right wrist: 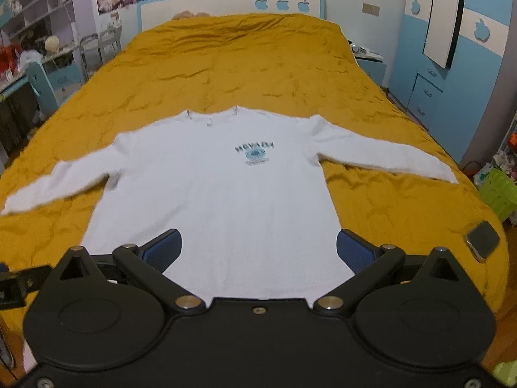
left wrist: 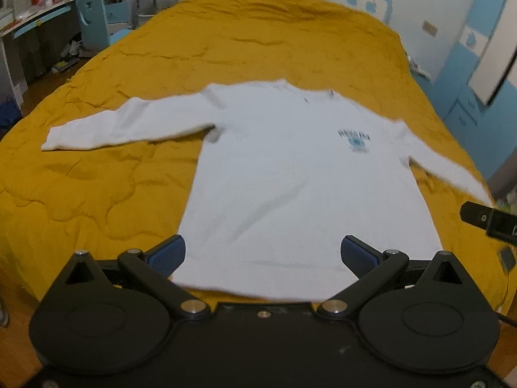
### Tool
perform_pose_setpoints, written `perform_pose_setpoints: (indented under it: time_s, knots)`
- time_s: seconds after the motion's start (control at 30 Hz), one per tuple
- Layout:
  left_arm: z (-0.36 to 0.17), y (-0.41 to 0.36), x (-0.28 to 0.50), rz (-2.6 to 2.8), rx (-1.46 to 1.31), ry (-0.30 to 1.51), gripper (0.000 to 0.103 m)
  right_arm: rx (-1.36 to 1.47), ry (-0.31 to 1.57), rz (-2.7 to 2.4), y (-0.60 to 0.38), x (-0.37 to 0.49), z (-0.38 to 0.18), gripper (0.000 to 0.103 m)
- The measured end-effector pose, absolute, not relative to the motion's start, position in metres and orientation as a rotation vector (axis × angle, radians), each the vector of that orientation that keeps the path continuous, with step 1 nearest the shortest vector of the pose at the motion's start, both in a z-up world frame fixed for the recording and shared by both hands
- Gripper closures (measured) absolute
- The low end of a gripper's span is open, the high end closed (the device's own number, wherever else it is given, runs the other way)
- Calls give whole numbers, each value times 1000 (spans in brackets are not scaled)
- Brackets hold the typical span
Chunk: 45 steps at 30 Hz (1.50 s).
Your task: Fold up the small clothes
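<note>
A small white long-sleeved shirt [left wrist: 290,174] with a blue chest print lies flat, face up, on the yellow bedspread [left wrist: 97,194], both sleeves spread out sideways and its hem toward me. It also shows in the right wrist view [right wrist: 219,194]. My left gripper [left wrist: 263,253] is open and empty, hovering over the hem. My right gripper [right wrist: 257,247] is open and empty, also over the hem. Part of the right gripper [left wrist: 491,218] shows at the right edge of the left wrist view.
A phone [right wrist: 483,239] lies on the bedspread [right wrist: 387,200] near its right front corner. A desk and blue chair [left wrist: 92,19] stand left of the bed. A blue wardrobe [right wrist: 452,64] and a green bin [right wrist: 497,190] stand to the right.
</note>
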<state>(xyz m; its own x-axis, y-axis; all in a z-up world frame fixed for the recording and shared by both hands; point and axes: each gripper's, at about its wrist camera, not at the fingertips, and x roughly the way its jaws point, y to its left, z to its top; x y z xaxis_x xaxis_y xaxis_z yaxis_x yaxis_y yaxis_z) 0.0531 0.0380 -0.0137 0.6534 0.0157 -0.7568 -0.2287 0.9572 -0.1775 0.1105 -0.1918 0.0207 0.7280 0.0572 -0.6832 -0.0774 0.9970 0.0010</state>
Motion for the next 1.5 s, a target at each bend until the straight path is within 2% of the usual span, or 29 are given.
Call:
perform_pose_setpoints:
  time_s: [0.23,0.43,0.67,0.87,0.9,0.97,1.07,1.13,1.17,1.2,1.27,1.33,1.4,1.5]
  knots:
    - [-21,113,79,272,-322,755,0,12,674,22,-181,174,16,0]
    - [-47,213,108,443,-393,668,0,12,622,-17,-168,229,-8,0]
    - [-95,336,141,696,-538,621,0,100,655,24,-153,284,-48,0]
    - [-132,405,165,797,-672,599,1,120,736,3,-140,325,-83,0]
    - [-138,414,169,794,-708,589,3,116,746,2,-138,329,-87,0]
    - [-150,425,171,790,-766,586,15,99,756,10,-131,332,-93,0]
    - [-158,436,182,796,-799,588,15,60,766,15,-123,336,-101,0]
    - [-161,440,193,804,-789,581,19,48,773,24,-119,338,-106,0]
    - [-165,443,198,819,-791,578,30,47,779,25,-119,341,-109,0]
    - [-165,440,199,831,-794,575,48,45,786,24,-119,342,-111,0]
    - [-167,445,200,841,-797,577,67,45,798,20,-120,346,-116,0]
    - [-169,450,200,841,-809,574,70,49,810,15,-122,348,-120,0]
    - [-169,451,204,840,-794,572,84,46,816,12,-124,350,-124,0]
    - [-162,443,199,831,-772,559,93,37,825,-8,-128,352,-129,0]
